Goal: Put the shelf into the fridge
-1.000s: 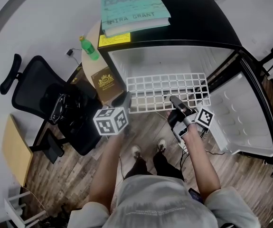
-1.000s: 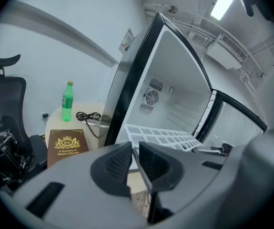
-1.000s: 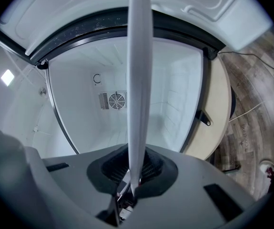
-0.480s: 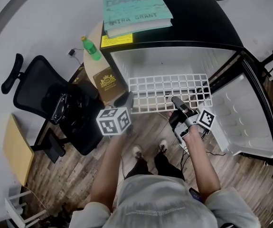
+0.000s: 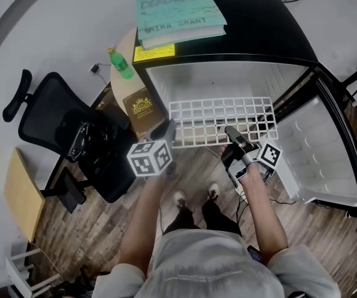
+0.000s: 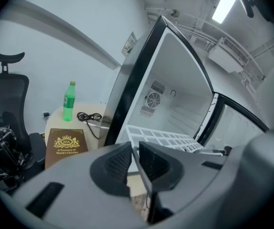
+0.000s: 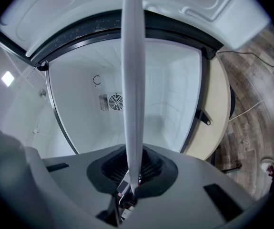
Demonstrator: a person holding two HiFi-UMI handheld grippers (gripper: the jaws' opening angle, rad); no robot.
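The white wire shelf (image 5: pixel 221 120) lies level across the mouth of the open fridge (image 5: pixel 259 48), its back part inside the white compartment. At the shelf's front left corner, my left gripper (image 5: pixel 166 131) is shut on it. My right gripper (image 5: pixel 231 131) is shut on the front edge, right of the middle. In the left gripper view the shelf (image 6: pixel 160 137) runs from the closed jaws (image 6: pixel 135 159) toward the interior. The right gripper view shows the shelf (image 7: pixel 133 80) edge-on as a white bar clamped between the pads (image 7: pixel 132 168), with the fridge's back wall and fan behind.
The fridge door (image 5: pixel 327 148) stands open to the right. A teal book (image 5: pixel 178 11) lies on the fridge top. Left of the fridge, a round table (image 5: pixel 119 79) holds a green bottle (image 5: pixel 121 64), a brown book (image 5: pixel 142 104) and a cable (image 6: pixel 89 117). A black office chair (image 5: pixel 72 135) stands further left.
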